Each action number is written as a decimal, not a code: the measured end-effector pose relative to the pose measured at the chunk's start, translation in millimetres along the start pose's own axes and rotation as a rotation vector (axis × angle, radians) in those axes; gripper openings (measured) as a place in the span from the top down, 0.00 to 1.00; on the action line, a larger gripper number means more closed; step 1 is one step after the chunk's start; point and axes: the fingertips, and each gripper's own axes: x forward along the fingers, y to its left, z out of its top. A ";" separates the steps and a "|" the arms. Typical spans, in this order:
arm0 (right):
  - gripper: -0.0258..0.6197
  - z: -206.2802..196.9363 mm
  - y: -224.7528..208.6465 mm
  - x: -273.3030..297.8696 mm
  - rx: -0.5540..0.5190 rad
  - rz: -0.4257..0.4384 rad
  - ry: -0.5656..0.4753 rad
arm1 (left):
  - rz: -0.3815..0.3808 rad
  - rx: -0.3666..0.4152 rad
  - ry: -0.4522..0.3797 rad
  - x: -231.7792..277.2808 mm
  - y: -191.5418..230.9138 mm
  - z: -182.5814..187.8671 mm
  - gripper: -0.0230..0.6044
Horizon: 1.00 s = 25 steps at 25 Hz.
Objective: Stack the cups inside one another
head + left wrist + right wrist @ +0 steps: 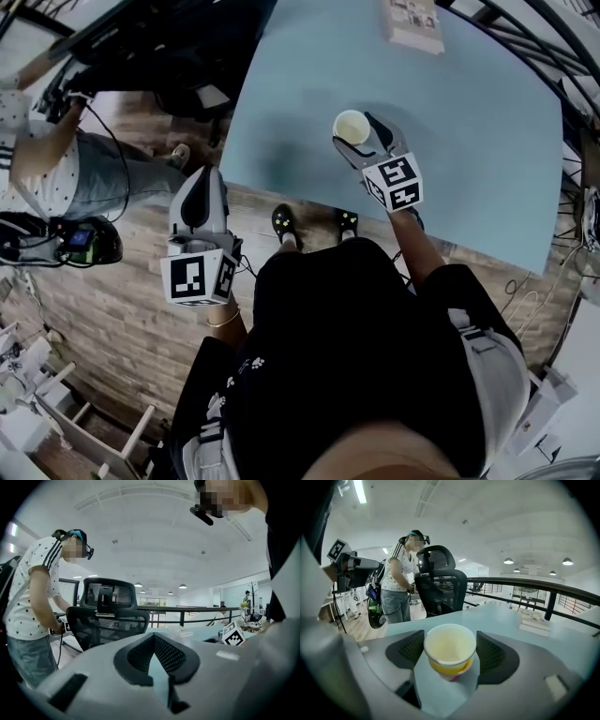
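Note:
A cream paper cup (352,127) stands upright between the fingers of my right gripper (357,131) over the near part of the light blue table (469,122). In the right gripper view the cup (450,648) shows a yellow band and a pink base below its rim, and both pads touch its sides; the right gripper (450,641) is shut on it. I cannot tell whether it rests on the table. My left gripper (199,180) hangs off the table's near left edge, above the wooden floor. The left gripper (153,637) is shut with nothing in it.
A thin booklet (413,23) lies at the table's far edge, also seen as the booklet (536,620) beyond the cup. A black mesh office chair (108,616) and a person in a spotted white shirt (56,159) are left of the table. Railings run behind.

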 end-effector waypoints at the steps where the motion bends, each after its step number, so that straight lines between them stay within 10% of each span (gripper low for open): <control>1: 0.41 0.3 0.4 -0.5 0.001 0.000 -0.001 | -0.001 0.000 0.000 -0.7 -0.2 0.3 0.98; 11: 0.42 27.8 5.9 -14.1 0.065 0.031 -0.107 | -0.031 0.000 -0.006 6.9 -2.9 3.3 0.98; 25: 0.94 71.8 -17.5 -83.4 0.145 -0.060 -0.369 | -0.184 0.008 -0.014 48.0 -43.8 7.9 0.98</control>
